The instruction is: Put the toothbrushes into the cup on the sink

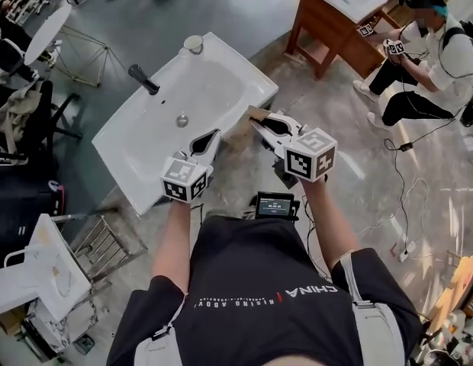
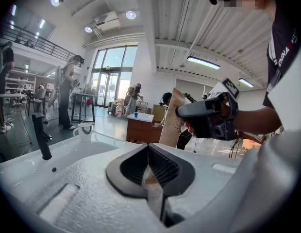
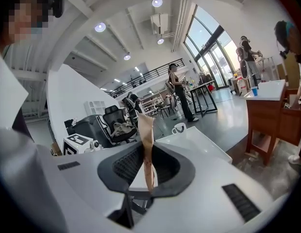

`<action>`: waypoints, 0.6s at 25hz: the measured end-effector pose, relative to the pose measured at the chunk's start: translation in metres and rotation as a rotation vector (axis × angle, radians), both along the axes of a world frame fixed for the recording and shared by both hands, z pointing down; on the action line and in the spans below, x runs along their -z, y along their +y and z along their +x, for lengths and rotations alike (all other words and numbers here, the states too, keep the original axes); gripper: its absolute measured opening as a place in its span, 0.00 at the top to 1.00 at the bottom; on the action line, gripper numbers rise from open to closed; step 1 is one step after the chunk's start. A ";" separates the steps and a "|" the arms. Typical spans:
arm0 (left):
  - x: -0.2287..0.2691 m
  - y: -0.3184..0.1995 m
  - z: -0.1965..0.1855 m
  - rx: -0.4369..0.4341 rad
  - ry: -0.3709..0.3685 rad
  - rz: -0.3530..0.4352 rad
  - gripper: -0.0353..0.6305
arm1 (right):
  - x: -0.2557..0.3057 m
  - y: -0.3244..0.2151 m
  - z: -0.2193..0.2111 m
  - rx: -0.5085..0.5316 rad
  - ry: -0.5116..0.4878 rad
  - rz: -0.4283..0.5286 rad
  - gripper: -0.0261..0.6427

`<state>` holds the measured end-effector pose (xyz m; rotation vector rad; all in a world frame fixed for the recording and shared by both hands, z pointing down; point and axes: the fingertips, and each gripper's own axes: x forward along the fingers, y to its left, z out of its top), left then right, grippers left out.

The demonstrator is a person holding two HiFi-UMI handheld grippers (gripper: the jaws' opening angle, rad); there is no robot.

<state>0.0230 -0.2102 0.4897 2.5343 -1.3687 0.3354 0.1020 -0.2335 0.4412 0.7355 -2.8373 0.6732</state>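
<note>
Right hand-held gripper point(image 1: 261, 123) is clenched on a flat brown paper packet point(image 1: 257, 113), which sticks up past the jaws just over the sink's point(image 1: 145, 139) near edge. My left hand-held gripper point(image 1: 210, 137) is right beside it over that same edge, jaws pressed together. Both tilt slightly down toward the sink. The cup point(image 1: 193, 44) stands upright on the sink's far corner, too small for me to see inside.

Cup point(image 1: 193, 44) on sink point(image 1: 244, 75) far corner
</note>
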 end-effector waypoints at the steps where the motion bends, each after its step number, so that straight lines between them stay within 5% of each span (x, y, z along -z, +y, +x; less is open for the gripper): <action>1: -0.001 -0.003 -0.001 0.009 -0.001 -0.004 0.93 | 0.000 -0.005 0.001 0.005 -0.004 -0.004 0.87; 15: -0.025 -0.072 -0.034 0.081 0.034 -0.034 0.93 | -0.024 -0.075 -0.021 0.026 0.007 -0.056 0.87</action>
